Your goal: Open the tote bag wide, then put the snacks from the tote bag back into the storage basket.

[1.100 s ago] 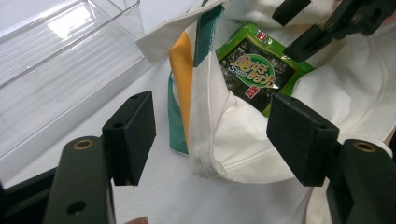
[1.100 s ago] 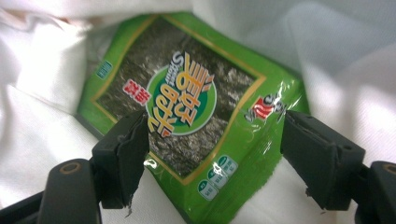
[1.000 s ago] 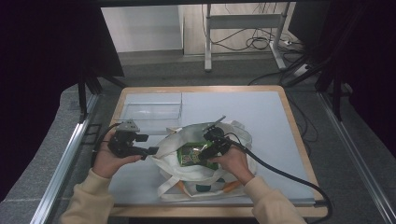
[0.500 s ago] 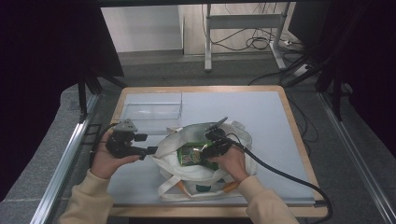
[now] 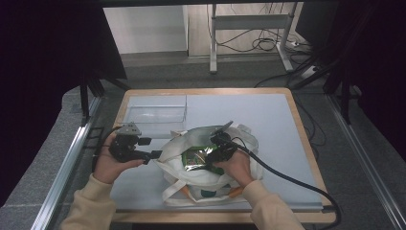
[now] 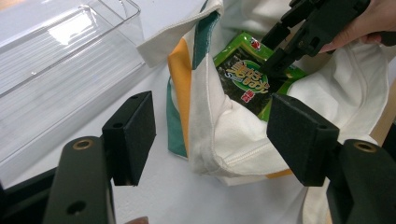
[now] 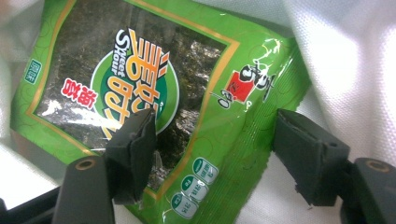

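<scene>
We take the white cloth bag (image 5: 206, 177) as our landmark, since everything turns on it. Nearest to us, its folded handles lie toward the table's front edge, and its mouth faces up so that we can reach in from above. At the bag's left rim sits our left gripper (image 6: 210, 135), jaws spread wide on either side of the striped hem and gripping nothing; we judge it is placed there to pin or lift that rim so the mouth stays open. Inside the bag lies the green seaweed packet (image 7: 140, 93), flat against the lining. Our right gripper (image 7: 215, 140) is down in the mouth, jaws released and straddling the packet's lower corner, one pad over the printed face and the other off its edge, not yet clamped. Beyond the bag, to its far left, stands the clear plastic bin (image 5: 155, 114), empty, likely where the packet is meant to go.
</scene>
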Tool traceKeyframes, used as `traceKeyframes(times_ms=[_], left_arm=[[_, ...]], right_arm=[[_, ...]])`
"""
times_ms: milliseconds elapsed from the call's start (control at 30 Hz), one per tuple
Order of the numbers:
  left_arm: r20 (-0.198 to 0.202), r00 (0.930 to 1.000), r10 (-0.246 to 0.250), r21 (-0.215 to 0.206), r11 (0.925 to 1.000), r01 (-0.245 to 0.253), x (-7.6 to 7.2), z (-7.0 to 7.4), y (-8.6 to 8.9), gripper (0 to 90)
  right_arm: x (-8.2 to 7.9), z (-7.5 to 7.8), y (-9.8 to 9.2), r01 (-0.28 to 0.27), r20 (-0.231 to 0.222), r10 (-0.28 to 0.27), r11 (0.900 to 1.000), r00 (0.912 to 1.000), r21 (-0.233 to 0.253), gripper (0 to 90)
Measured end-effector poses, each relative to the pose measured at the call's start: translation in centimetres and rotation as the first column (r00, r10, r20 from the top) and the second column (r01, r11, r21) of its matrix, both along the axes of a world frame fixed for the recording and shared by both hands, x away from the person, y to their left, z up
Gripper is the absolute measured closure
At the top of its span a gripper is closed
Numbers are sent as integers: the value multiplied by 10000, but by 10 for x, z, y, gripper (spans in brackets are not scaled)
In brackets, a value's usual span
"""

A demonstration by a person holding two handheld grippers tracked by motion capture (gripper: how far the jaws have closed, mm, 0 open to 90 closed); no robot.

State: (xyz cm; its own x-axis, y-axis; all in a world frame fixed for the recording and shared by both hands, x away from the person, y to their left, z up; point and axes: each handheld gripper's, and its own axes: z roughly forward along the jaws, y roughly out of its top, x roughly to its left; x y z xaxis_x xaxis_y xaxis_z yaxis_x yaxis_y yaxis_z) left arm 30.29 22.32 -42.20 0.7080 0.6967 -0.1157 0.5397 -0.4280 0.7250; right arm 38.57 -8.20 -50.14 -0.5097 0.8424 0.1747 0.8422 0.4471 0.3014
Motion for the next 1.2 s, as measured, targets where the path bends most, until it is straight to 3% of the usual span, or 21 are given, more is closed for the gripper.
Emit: traceKeyframes(times_ms=[133, 433, 567, 800, 1200], left_arm=[[0, 10000, 3, -11, 10000, -3, 0, -1, 0, 326], [-26, 10000, 6, 15, 10000, -6, 1, -2, 1, 326], [-48, 10000, 5, 50, 10000, -5, 1, -3, 1, 326], [-57, 10000, 30, 51, 10000, -29, 2, -4, 2, 325], [-48, 10000, 28, 49, 10000, -28, 2, -4, 3, 322]], right_arm=[[0, 1, -1, -103, 59, 104, 9999, 9999, -46, 383], [1, 0, -1, -451, -272, 471, 9966, 9985, 687, 649], [-1, 1, -1, -518, -52, 525, 9949, 9986, 870, 761], [-4, 6, -5, -642, 47, 641, 9923, 9979, 1055, 833], [-9, 15, -12, -702, 325, 662, 9871, 9973, 1438, 849]])
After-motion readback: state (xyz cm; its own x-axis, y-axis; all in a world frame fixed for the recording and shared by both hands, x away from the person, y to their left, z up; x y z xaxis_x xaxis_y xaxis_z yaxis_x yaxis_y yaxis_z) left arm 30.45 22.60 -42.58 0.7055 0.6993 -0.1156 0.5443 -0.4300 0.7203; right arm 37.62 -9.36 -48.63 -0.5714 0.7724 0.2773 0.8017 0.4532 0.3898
